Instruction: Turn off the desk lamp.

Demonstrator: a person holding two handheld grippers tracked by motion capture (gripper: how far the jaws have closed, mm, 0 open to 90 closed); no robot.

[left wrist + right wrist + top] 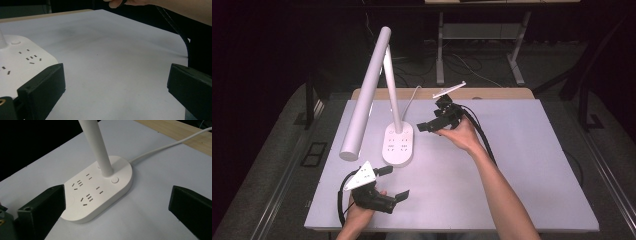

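1. Two grippers are in my hands over the white table [522, 165]; the high view shows both at once, which neither gripper view does.
2. Left gripper [393, 184] sits near the table's near edge, jaws wide apart with nothing between them. Its own view [116, 82] shows bare table between the fingers [42, 87].
3. Beyond my left fingers, that view catches a corner of the lamp base [22, 62] with its sockets, and my right forearm [180, 10] farther off.
4. Right gripper [428, 126] hovers just beside the lamp base [398, 144], jaws also spread wide and empty.
5. From the right gripper view [117, 202], the base [100, 192] lies just ahead of my fingers [42, 207], showing a round button [115, 180], the lamp pole [97, 145] and a white cord [170, 146].
6. From above alone I see the long lamp head [367, 90] slanting toward my left side.
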